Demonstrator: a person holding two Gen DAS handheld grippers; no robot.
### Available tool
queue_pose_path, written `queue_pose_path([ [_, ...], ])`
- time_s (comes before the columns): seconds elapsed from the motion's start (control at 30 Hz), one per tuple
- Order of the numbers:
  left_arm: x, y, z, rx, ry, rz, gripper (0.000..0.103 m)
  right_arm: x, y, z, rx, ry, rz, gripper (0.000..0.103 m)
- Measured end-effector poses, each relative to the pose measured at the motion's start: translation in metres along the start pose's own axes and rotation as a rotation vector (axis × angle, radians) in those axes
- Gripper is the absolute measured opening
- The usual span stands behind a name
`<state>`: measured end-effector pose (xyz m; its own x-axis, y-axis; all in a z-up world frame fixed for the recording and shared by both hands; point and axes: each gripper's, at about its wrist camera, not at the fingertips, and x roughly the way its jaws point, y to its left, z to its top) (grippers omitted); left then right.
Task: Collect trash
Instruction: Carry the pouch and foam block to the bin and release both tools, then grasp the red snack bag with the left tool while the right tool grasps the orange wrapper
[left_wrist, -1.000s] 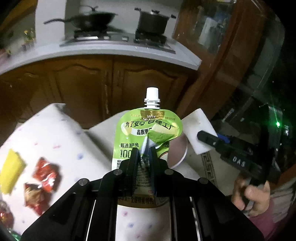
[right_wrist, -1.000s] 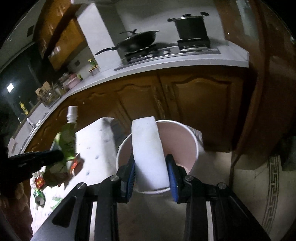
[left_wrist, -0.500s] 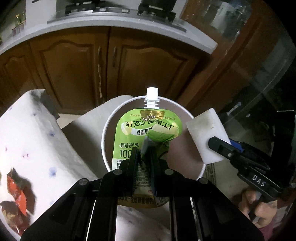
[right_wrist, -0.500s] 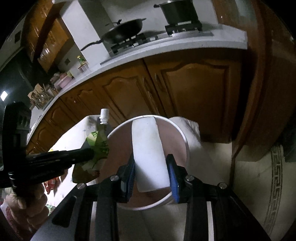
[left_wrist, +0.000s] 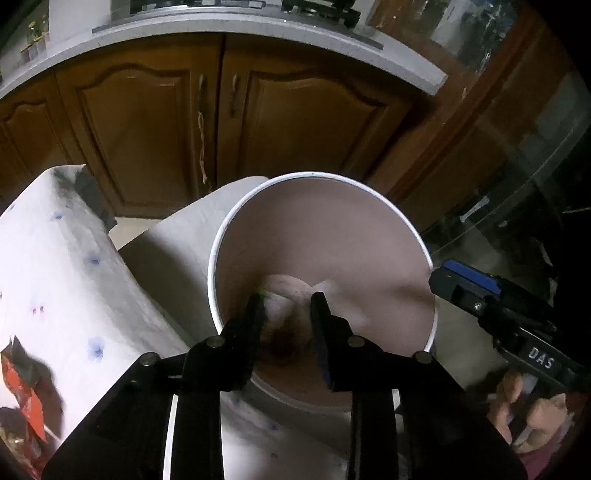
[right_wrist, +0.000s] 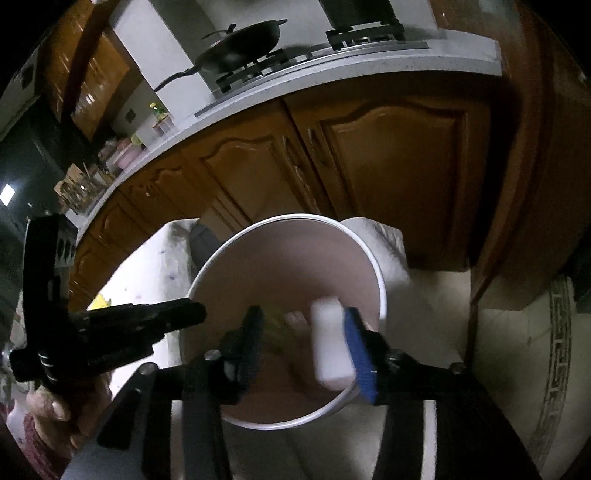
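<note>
A white round trash bin (left_wrist: 218, 258) with a pinkish inside stands beside the cloth-covered table; it also shows in the right wrist view (right_wrist: 380, 280). My left gripper (left_wrist: 288, 299) is open and empty over the bin mouth. The green drink pouch (right_wrist: 275, 325) lies blurred down in the bin. My right gripper (right_wrist: 306, 317) is open over the bin. The white foam block (right_wrist: 330, 347) is blurred beside its right blue pad (right_wrist: 360, 350), apparently falling. The right gripper (left_wrist: 443, 277) shows at the bin's right rim in the left wrist view.
The table with a white dotted cloth (left_wrist: 55, 266) is left of the bin, with red snack wrappers (left_wrist: 22, 395) at its left edge. Brown kitchen cabinets (left_wrist: 221, 110) stand behind. A wok on a stove (right_wrist: 240, 40) is on the counter.
Both grippers opened over the bin. The green pouch dropped out of the left gripper into the bin. The white block came loose from the right gripper and is dropping.
</note>
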<state>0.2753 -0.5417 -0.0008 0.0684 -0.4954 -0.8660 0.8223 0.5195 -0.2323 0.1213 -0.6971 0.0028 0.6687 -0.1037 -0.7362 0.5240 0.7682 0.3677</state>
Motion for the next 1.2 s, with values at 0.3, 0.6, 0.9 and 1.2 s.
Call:
queue_pose_path([
  [0.3, -0.051, 0.017, -0.015, -0.055, -0.07, 0.016, 0.04, -0.019, 0.004, -0.003, 0.014, -0.046, 0.028, 0.049],
  [0.6, -0.142, 0.056, -0.068, -0.15, -0.216, 0.073, 0.063, -0.056, 0.036, -0.018, 0.018, -0.141, 0.135, 0.083],
  [0.9, -0.212, 0.109, -0.146, -0.253, -0.336, 0.205, 0.068, -0.077, 0.1, -0.051, -0.073, -0.182, 0.209, 0.087],
  [1.2, -0.244, 0.161, -0.235, -0.373, -0.367, 0.3, 0.069, -0.065, 0.171, -0.1, -0.204, -0.129, 0.267, 0.091],
])
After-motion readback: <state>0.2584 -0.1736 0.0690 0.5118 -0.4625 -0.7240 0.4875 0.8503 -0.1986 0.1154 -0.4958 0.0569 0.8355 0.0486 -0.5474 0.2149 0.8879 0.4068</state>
